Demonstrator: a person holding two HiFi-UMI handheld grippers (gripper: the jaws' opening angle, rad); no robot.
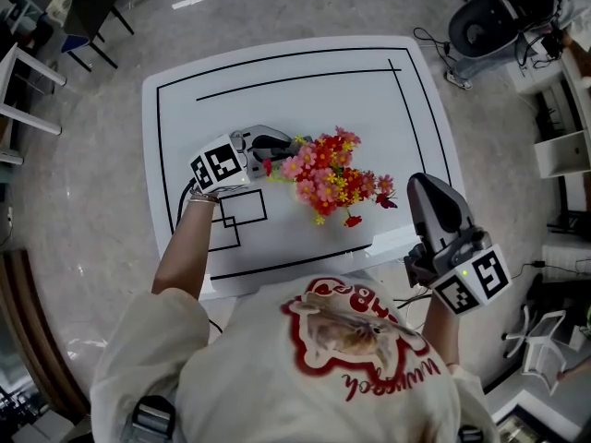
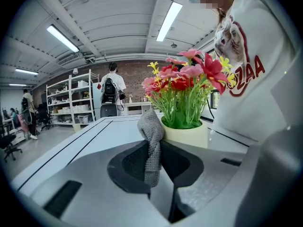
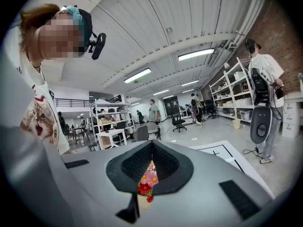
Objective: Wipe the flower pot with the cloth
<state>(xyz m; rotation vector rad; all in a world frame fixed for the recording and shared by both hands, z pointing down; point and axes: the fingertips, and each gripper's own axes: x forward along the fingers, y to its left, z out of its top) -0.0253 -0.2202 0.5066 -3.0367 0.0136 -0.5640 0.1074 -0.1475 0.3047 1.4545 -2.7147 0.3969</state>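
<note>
Head view. White table (image 1: pixel 277 81) ruled with black lines. The flower pot stands toward the near edge, right of middle; from above only its red, pink and yellow flowers (image 1: pixel 331 178) show. My left gripper (image 1: pixel 286 146) lies low over the table, its tip right at the left side of the blooms. My right gripper (image 1: pixel 427 190) is off the table's near right corner, apart from the pot and pointing across toward it.

Left gripper view. Jaws pinched tight on the cloth (image 2: pixel 151 143), a grey knitted piece bunched up above the pads. The flower pot (image 2: pixel 187 135), cream-coloured, sits just beyond and right of the cloth; the bunched top is close against the pot's left wall, and I cannot tell whether it touches. Green stems and flowers rise over it. Far back, a person with a backpack (image 2: pixel 112 86) stands by shelving (image 2: pixel 71 100).

Right gripper view. Jaws of the right gripper (image 3: pixel 151 148) pressed together with nothing between the pads. Through the narrow slit beneath them, a sliver of the flowers (image 3: pixel 147 181) shows, well beyond.
</note>
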